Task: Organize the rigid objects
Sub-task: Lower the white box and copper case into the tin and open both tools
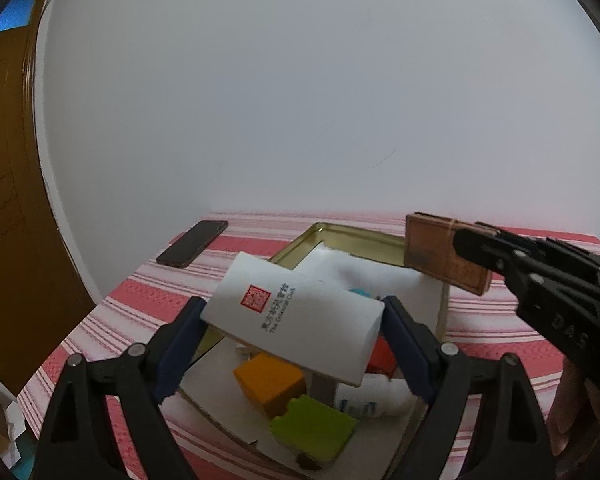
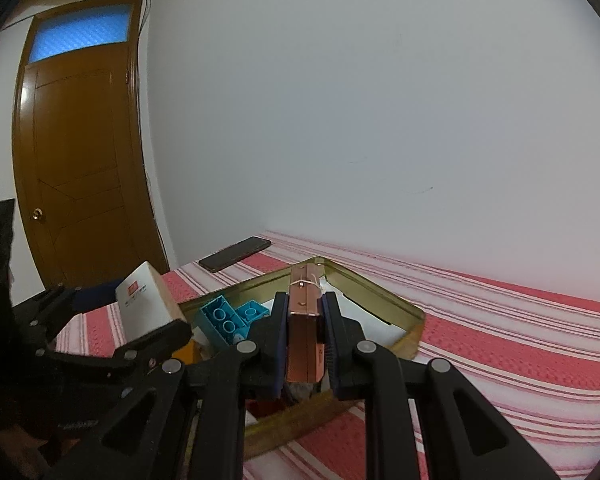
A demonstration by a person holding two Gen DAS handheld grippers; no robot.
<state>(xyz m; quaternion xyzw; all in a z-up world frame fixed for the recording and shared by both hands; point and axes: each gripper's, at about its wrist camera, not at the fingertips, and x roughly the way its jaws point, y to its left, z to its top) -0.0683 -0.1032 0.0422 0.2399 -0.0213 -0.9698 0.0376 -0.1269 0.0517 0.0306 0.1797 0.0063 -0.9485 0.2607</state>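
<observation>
while the left gripper [image 1: 292, 320] pinches a white box [image 1: 296, 316] above the gold tin [image 1: 340, 236], the right gripper [image 2: 306, 344], nearer its far corner, clamps a copper case [image 2: 304, 332], long axis toward twelve o'clock, over it.

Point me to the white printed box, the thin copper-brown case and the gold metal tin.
White printed box [image 1: 296, 316]: left wrist view, printed top face.
Thin copper-brown case [image 2: 305, 340]: right wrist view, upper edge.
Gold metal tin [image 2: 408, 312]: right wrist view, right rim.
</observation>
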